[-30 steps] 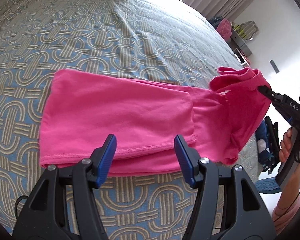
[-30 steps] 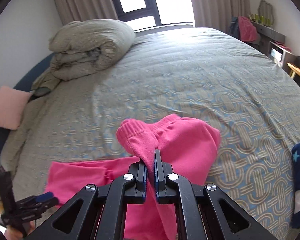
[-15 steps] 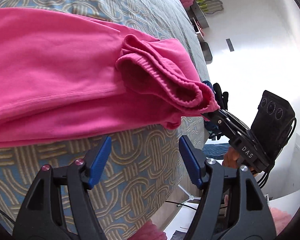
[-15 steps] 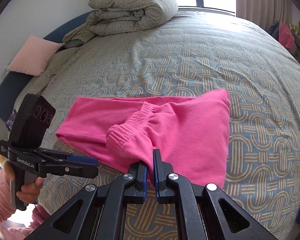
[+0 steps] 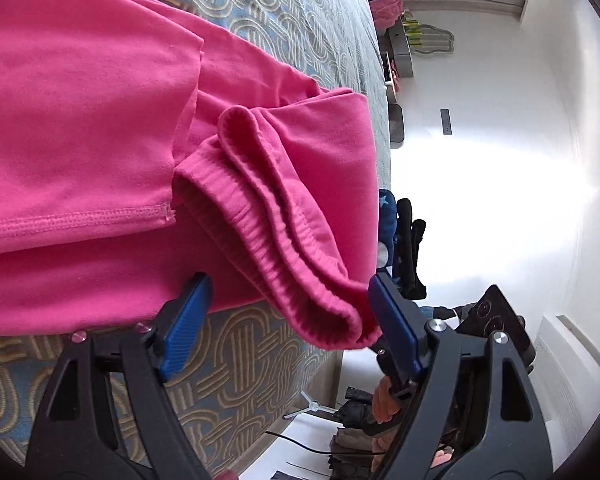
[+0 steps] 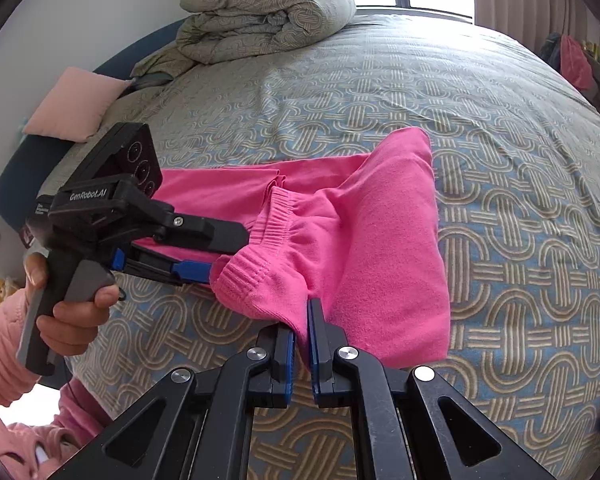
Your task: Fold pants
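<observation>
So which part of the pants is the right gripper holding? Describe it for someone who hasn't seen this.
Start at the patterned bedspread, where the pink pants lie partly folded near its front edge. The right gripper is shut on their ribbed elastic waistband, at a corner; its ribbing sets it apart from the smooth fabric beside it.

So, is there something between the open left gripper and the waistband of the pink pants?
Nothing visible. The left gripper stands open around the waistband, while the right gripper pinches it.
</observation>
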`<action>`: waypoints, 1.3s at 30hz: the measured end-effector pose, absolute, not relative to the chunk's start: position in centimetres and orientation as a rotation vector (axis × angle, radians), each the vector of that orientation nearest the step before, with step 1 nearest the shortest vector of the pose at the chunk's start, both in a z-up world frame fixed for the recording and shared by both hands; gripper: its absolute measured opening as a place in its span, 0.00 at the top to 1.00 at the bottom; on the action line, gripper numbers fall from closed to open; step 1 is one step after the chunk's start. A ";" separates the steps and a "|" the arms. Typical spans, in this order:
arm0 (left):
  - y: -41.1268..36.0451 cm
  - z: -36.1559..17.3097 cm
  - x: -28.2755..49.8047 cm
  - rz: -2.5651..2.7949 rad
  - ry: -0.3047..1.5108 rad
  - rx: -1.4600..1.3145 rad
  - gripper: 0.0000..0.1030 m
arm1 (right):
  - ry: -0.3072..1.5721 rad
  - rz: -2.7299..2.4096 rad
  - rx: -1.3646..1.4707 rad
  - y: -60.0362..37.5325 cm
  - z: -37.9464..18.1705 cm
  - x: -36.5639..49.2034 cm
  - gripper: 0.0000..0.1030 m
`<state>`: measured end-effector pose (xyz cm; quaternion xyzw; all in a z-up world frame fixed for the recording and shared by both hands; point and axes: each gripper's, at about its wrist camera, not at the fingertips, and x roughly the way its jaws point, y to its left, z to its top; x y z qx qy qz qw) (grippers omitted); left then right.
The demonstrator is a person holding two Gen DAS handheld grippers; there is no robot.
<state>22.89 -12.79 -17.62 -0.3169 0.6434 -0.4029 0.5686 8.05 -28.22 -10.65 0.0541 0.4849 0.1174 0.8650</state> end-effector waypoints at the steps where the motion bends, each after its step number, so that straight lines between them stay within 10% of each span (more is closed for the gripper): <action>1: -13.1 -17.6 23.1 -0.931 1.515 -0.755 0.22 | 1.017 0.252 0.105 -28.1 -10.7 8.0 0.95; 8: -16.2 -17.2 23.3 -0.884 1.529 -0.685 0.22 | 1.018 0.291 0.048 -26.8 -11.1 7.6 0.95; 11: -17.3 -16.8 23.2 -0.844 1.527 -0.536 0.89 | 1.022 0.293 0.040 -26.6 -11.2 7.7 0.92; 23: -18.6 -5.3 20.9 -0.761 1.112 0.055 0.89 | 0.957 0.309 0.129 -29.5 -6.1 7.9 0.56; 39: -0.8 -5.0 25.8 -0.452 1.169 0.112 0.89 | 1.047 0.256 0.140 -25.0 -8.4 12.6 0.54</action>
